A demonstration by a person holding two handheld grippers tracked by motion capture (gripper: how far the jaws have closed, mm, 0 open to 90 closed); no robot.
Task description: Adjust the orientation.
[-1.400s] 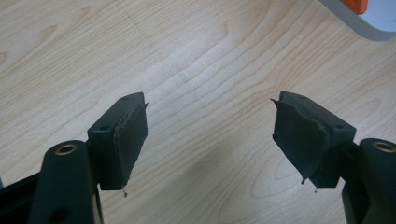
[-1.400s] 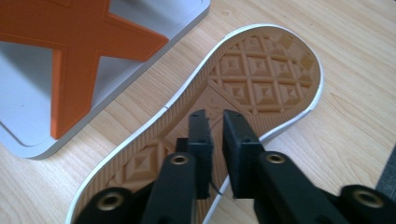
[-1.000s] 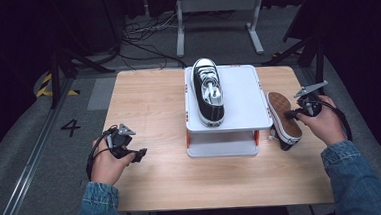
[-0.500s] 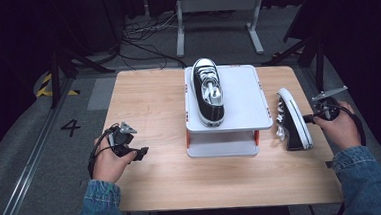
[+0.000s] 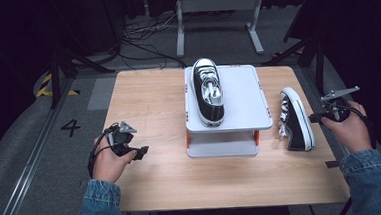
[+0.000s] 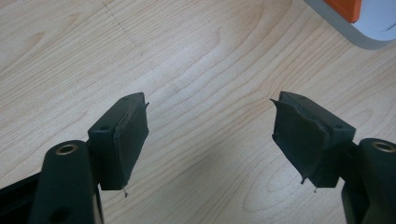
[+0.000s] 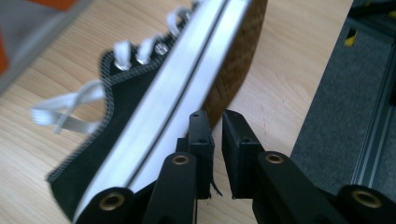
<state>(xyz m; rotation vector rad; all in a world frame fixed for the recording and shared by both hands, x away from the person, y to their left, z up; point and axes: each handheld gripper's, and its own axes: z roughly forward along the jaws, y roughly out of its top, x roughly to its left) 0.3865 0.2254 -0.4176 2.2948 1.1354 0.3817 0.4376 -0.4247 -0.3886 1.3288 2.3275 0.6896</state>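
While two hand-held grippers hover, two sneakers, one white stand [image 5: 242, 92].

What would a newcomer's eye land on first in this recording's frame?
A black-and-white sneaker sits on top of the white stand at the middle of the wooden table. Its mate, the second sneaker, lies tipped on its side to the right of the stand, by the table's right edge. The right gripper, jaws just parted with nothing between them, is beside that sneaker's sole; the left gripper is open over bare wood.
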